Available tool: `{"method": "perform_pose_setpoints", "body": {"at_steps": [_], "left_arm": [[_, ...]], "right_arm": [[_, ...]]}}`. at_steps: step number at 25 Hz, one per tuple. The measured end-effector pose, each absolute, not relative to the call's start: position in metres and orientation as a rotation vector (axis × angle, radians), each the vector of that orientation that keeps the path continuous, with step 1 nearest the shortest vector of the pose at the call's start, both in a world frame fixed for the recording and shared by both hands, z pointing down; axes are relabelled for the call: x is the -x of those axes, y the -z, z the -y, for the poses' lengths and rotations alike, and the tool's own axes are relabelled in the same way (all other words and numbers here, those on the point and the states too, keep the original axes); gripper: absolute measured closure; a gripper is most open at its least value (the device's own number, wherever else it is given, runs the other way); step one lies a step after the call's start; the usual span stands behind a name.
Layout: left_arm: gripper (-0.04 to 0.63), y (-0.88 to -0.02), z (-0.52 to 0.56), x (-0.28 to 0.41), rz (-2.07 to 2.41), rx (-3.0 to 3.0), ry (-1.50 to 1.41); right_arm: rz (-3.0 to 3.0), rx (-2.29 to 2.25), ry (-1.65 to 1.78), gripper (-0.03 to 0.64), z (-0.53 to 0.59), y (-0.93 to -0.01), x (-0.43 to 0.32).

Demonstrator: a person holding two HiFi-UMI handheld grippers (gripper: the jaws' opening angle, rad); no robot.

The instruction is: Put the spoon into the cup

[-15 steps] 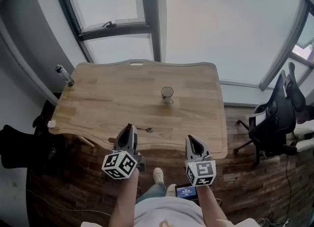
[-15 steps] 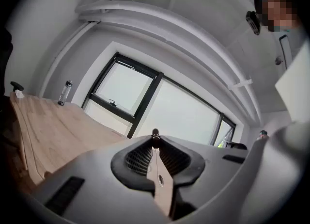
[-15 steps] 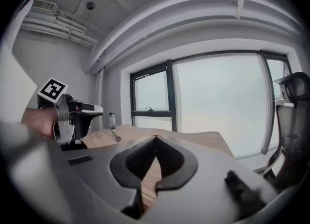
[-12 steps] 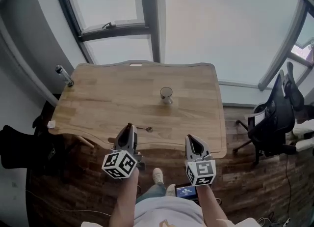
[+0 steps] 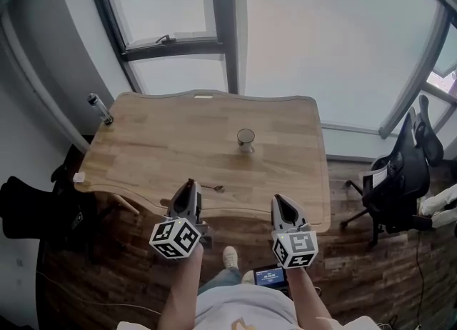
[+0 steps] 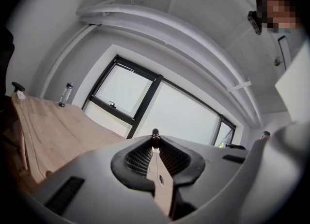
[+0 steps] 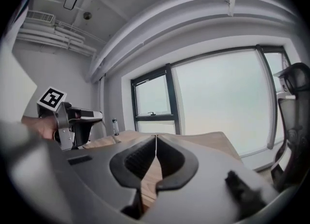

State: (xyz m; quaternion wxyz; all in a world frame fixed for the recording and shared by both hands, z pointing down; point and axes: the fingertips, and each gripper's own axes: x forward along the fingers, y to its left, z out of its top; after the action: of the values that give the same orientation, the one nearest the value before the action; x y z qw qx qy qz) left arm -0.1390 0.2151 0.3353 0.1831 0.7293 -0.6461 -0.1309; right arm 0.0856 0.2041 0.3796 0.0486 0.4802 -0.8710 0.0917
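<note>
Both grippers hover at the near edge of the wooden table (image 5: 143,150), so I'd say the task hasn't begun: this is the approach to the pick-up. The left gripper (image 5: 189,186) has its jaws drawn together at the tips, with only a thin slit behind them. A small dark nub shows right at the tips, and I can't make out what it is. The right gripper (image 5: 277,201) is likewise closed, with nothing in it.

The spoon (image 5: 212,188) lies flat on the table near the front edge, just beside the left gripper's tips on their right. It looks small, thin and metallic, with its bowl to the right and its slim handle pointing back toward that gripper. The cup (image 5: 245,138) stands upright farther back, well apart from the spoon, with its mouth open upward.

Next, I reckon the left jaws must open, dip to the tabletop and pinch that low handle. That will be fiddly, since the spoon lies so flat. After that comes a carry over to the narrow cup.
</note>
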Motion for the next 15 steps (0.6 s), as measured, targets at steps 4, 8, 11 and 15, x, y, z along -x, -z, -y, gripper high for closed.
{"method": "perform_pose_setpoints", "body": {"at_steps": [4,8,11,15], "left_arm": [[0.545,-0.339,-0.216,0.143,1.835,-2.038,0.376],[0.545,-0.343,-0.209,0.148,1.841,-2.020,0.392],[0.545,-0.346,-0.196,0.151,1.835,-2.010,0.407],[0.545,-0.355,-0.171,0.151,1.817,-2.003,0.409]], "right_arm": [[2.621,-1.459,-0.270,0.584,-0.200,-0.388,-0.086],[2.605,-1.455,-0.267,0.584,-0.191,-0.393,-0.085],[2.588,-1.464,-0.269,0.584,-0.179,-0.396,-0.086],[2.555,-1.482,-0.275,0.584,-0.159,-0.403,-0.093]]}}
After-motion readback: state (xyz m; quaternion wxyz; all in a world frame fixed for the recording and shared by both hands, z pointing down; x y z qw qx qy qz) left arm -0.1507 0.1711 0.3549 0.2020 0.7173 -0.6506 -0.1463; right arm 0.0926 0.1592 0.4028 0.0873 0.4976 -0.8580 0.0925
